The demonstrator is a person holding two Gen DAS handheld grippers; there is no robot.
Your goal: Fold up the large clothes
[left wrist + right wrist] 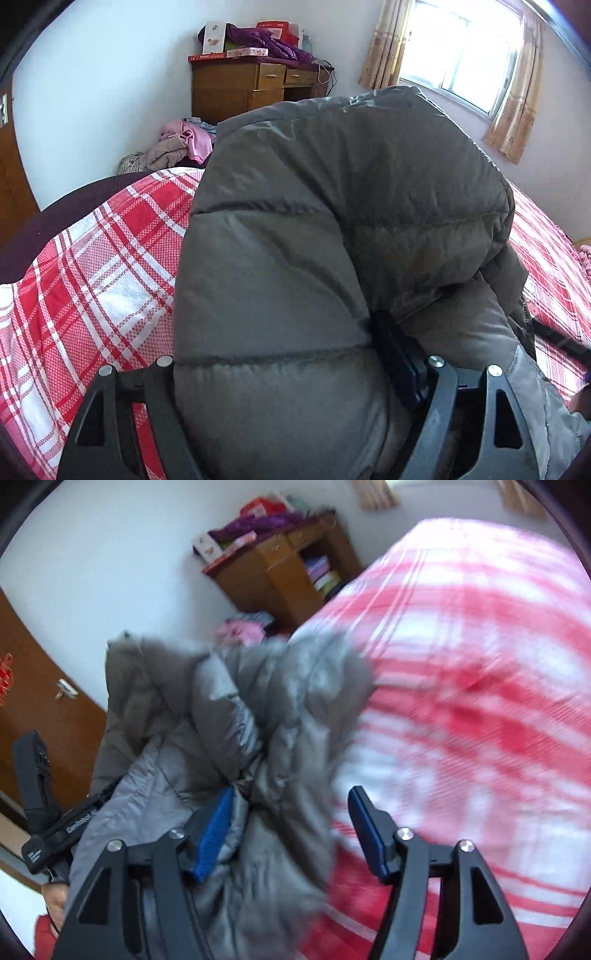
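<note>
Bright window (pixel 461 55) daylight, right view motion-blurred

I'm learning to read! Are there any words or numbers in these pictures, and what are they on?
No text here can be read for certain.
White lettering on the black handle: blurred, unreadable.
Print on the boxes atop the wooden desk: too small to read.
Red decoration on the brown door: cut off at the edge, unreadable.

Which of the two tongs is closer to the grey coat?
Left. The left tongs straddle a thick fold of the coat, fabric filling the gap. The right tongs stand open at its edge, partly over the bed.
</note>
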